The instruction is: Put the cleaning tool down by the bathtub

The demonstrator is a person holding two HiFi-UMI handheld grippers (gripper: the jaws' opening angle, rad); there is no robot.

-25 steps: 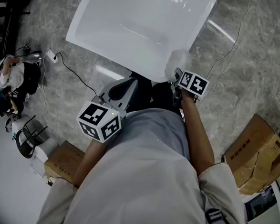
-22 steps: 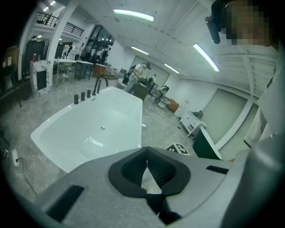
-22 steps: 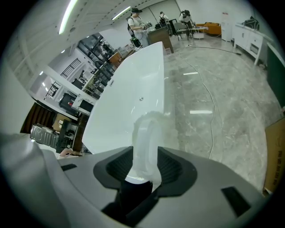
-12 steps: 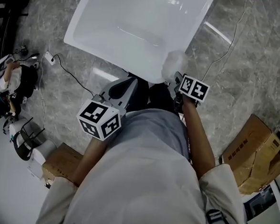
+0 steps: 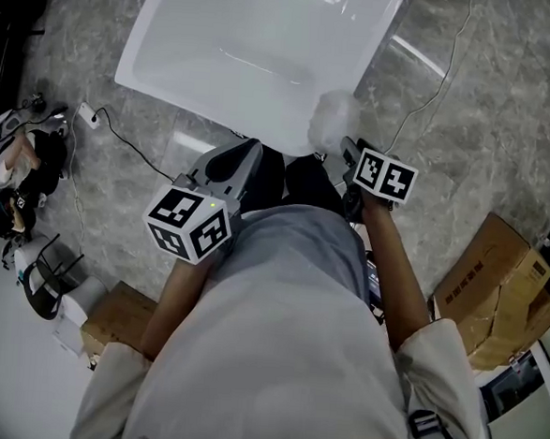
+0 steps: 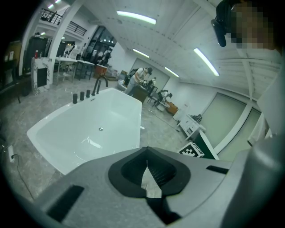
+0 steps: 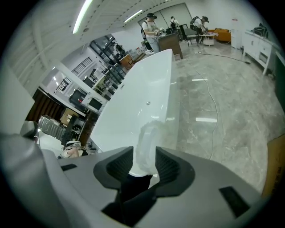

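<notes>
One duster (image 7: 149,140) sits clamped in right tool (image 7: 143,161).

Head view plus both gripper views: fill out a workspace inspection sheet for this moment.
Surface: grey marble floor, glossy.
Job's things: white bathtub, nothing seen inside; fluffy white cleaning tool by its near corner, not yet put down.
Clutter: cardboard box at the person's right, smaller box at the left; heap of dark gear far left.
Grippers: right gripper shut on the cleaning tool; left gripper shut, empty.
Cables: black cable left of the tub; thin cable right of it.
Surroundings: people at desks far behind.
</notes>
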